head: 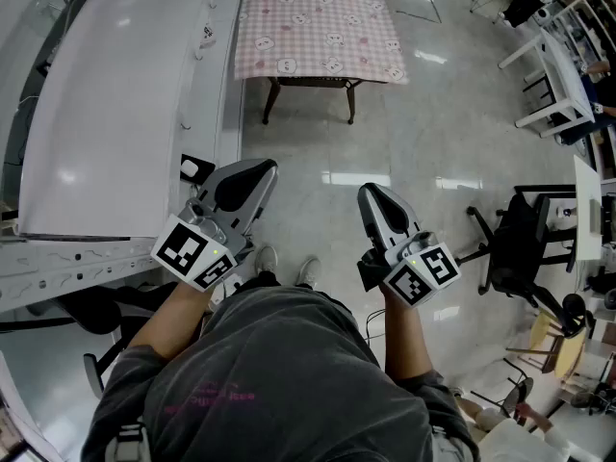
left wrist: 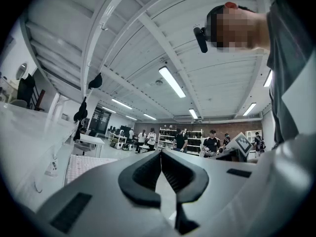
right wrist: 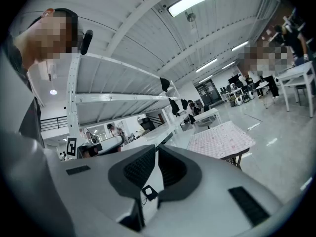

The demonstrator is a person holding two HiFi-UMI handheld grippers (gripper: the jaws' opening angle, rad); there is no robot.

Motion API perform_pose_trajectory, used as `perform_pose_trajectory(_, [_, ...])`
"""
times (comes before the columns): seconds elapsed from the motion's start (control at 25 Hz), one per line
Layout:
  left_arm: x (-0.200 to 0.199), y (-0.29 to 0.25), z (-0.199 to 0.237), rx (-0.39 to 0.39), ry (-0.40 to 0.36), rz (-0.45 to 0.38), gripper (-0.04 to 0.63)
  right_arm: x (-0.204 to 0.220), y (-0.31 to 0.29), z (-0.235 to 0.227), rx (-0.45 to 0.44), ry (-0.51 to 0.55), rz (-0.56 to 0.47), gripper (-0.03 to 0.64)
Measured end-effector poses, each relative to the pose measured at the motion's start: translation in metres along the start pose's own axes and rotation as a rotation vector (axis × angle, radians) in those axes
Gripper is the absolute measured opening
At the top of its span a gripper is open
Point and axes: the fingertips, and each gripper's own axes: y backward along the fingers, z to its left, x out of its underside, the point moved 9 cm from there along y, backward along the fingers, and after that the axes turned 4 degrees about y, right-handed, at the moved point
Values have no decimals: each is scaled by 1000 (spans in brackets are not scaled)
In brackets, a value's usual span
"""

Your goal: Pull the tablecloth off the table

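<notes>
Tablecloth (head: 318,27): pink check, spread over the far table (head: 270,101).
Left gripper (head: 262,168): near, jaws pressed together, empty.
Right gripper (head: 370,193): near, jaws pressed together, empty.

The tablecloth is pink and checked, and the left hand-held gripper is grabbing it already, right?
Not grabbing. In the head view the left hand-held gripper is empty and well short of the pink checked tablecloth spread on the table.

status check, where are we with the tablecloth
Left hand-held gripper and right hand-held gripper both shut, empty. Tablecloth spread on the table ahead, out of reach. Black chair off right, not in the path.
</notes>
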Motion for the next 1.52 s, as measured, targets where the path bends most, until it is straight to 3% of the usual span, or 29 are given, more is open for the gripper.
perform_pose_trajectory(1.2, [7, -7, 0, 26, 5, 18, 3, 2, 1, -13, 59, -31, 1, 25])
perform_pose_trajectory(1.52, [8, -12, -2, 33, 3, 26, 26, -2, 1, -12, 32, -4, 6, 26])
